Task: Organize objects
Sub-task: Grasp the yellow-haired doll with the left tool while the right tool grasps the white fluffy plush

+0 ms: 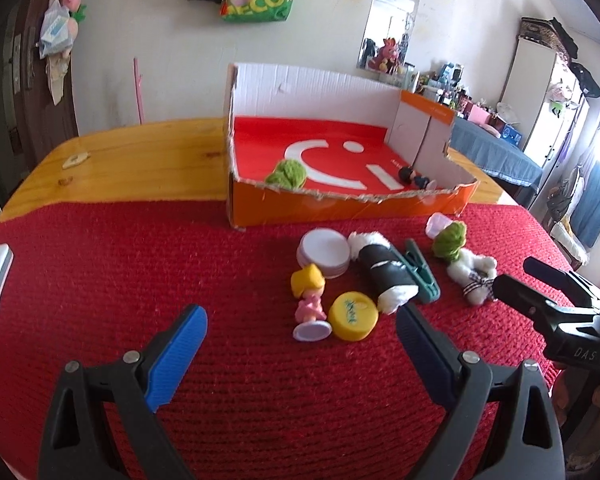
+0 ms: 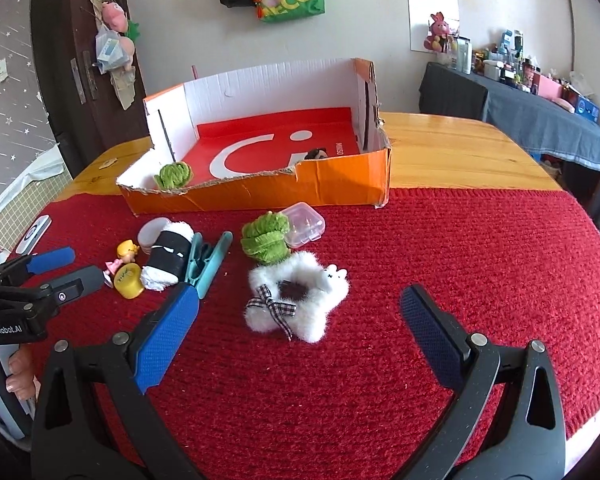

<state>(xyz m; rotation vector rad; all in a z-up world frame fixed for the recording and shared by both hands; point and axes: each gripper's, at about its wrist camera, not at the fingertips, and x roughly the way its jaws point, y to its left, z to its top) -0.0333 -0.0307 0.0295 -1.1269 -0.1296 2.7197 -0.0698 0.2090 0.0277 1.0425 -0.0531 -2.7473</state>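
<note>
Orange box (image 2: 260,192) holding 2 toys, 8 items on red mat (image 2: 420,260), 2 tools, left tool (image 1: 300,344) and right tool (image 2: 300,316), both spread wide, empty

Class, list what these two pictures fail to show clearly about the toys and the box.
- Dark toy in the box: right view, the torn front wall hides most of it.
- Yellow cap writing: too small in both views.
- White disc: right view, the black-and-white roll covers part of it.

Rough knitted red cloth (image 2: 460,248) over glossy varnished wood table (image 2: 452,140); cardboard box (image 2: 340,184) (torn, matt); fluffy plush toy (image 2: 300,312).
</note>
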